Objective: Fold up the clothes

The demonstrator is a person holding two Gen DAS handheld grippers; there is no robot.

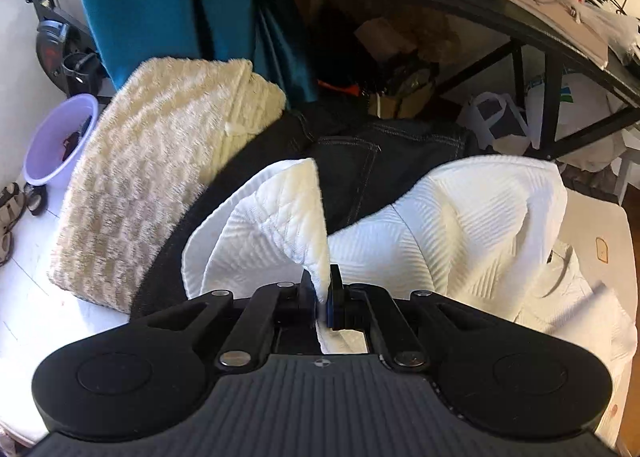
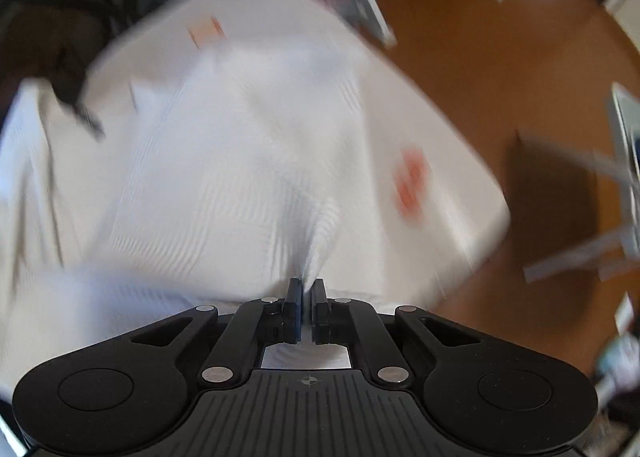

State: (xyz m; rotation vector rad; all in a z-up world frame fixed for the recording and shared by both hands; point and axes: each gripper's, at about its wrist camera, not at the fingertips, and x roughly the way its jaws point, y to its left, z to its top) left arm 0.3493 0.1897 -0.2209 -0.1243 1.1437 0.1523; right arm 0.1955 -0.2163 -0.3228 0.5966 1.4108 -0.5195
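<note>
A white ribbed garment (image 1: 460,217) lies rumpled on a white table. My left gripper (image 1: 323,285) is shut on a raised edge of it, and the cloth rises in a peak (image 1: 296,213) from between the jaws. In the blurred right wrist view the same white garment (image 2: 248,161) spreads over the table (image 2: 432,129). My right gripper (image 2: 306,289) points down at it and is shut on a pinched ridge of the cloth.
A folded cream fluffy blanket (image 1: 160,161) and dark jeans (image 1: 380,161) lie behind the garment. A lilac bucket (image 1: 60,145) stands on the floor at left. A black desk (image 1: 520,21) with clutter is at the back. Brown floor (image 2: 500,57) lies beyond the table's edge.
</note>
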